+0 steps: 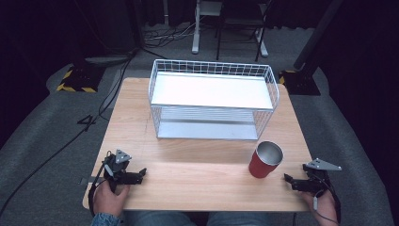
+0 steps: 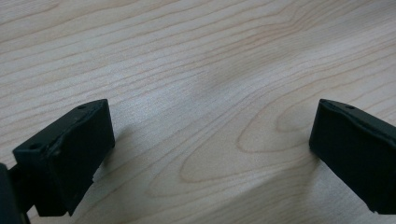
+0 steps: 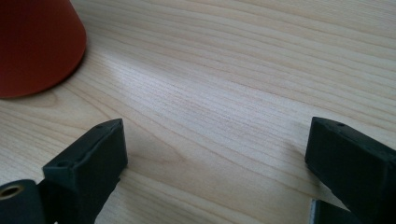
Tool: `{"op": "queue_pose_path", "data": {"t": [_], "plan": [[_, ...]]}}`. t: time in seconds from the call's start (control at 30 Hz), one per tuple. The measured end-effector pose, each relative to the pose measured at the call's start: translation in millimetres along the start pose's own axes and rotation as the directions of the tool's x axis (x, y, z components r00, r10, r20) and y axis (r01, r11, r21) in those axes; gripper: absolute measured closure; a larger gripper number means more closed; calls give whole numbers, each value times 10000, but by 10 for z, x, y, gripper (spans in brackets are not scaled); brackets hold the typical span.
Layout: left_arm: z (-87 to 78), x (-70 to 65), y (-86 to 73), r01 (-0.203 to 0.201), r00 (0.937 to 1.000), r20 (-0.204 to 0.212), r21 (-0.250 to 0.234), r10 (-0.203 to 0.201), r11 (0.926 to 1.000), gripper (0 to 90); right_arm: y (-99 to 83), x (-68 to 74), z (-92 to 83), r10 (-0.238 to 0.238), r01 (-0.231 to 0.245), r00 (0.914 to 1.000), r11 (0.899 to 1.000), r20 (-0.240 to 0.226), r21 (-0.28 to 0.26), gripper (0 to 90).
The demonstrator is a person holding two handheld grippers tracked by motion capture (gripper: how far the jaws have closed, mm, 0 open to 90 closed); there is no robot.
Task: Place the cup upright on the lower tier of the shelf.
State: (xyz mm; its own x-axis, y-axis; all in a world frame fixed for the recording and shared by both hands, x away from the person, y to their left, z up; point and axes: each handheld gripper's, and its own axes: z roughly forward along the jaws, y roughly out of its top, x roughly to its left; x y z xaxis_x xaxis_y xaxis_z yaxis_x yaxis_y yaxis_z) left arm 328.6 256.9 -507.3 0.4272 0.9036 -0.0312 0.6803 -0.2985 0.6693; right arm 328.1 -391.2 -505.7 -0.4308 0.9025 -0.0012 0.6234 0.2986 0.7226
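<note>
High view: one red cup (image 1: 265,160) upright on the table (image 1: 197,176), mouth up, long axis vertical, just in front of the wire basket (image 1: 214,99), off its right corner. No readable writing on it. Two grippers: right gripper (image 1: 288,179) near the cup, jaws spread, nothing between them; left gripper (image 1: 142,173) well apart from it, also spread and empty.

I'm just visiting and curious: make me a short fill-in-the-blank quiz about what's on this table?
1. The cup is ____ on the outside.
2. The cup stands nearer the person's ____ gripper.
3. The white wire basket has ____ shelves.
4. The fingers of the left gripper are ____, holding nothing.

Missing words: red; right; two; open
</note>
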Motion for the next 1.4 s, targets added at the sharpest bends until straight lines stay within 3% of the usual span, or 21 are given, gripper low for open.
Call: {"op": "queue_pose_path", "data": {"t": [0.57, 0.73, 0.93, 1.1, 1.2, 1.37, 1.4], "plan": [[0, 0, 1, 1, 10000, -5, 3, -1, 10000, 4, 16, 2, 14, 336, -334, 9988, 9994, 353, -68, 73], [0, 0, 1, 2, 10000, 4, 6, -2, 10000, 4, 18, 0, 0, 331, -328, 9994, 9993, 135, -159, 80], [0, 1, 1, -3, 10000, -3, 4, 3, 10000, 4, 46, 51, -87, 43, -51, 10000, 9953, -87, -964, 70], [-1, 0, 1, 0, 10000, -5, 5, 0, 10000, 4, 82, 140, -148, -303, 237, 9987, 9875, -400, -1561, 0], [0, 0, 1, -1, 10000, -4, 3, 1, 10000, 4, 104, 231, -178, -655, 461, 9939, 9777, -891, -2047, 0], [-1, 0, 1, -1, 10000, -4, 4, 1, 10000, 4, 120, 317, -195, -964, 630, 9880, 9650, -1210, -2546, 0], [0, 0, 0, 0, 10000, -7, 2, 0, 10000, 4, 125, 353, -199, -1004, 565, 9845, 9577, -1436, -2822, 0]]}}
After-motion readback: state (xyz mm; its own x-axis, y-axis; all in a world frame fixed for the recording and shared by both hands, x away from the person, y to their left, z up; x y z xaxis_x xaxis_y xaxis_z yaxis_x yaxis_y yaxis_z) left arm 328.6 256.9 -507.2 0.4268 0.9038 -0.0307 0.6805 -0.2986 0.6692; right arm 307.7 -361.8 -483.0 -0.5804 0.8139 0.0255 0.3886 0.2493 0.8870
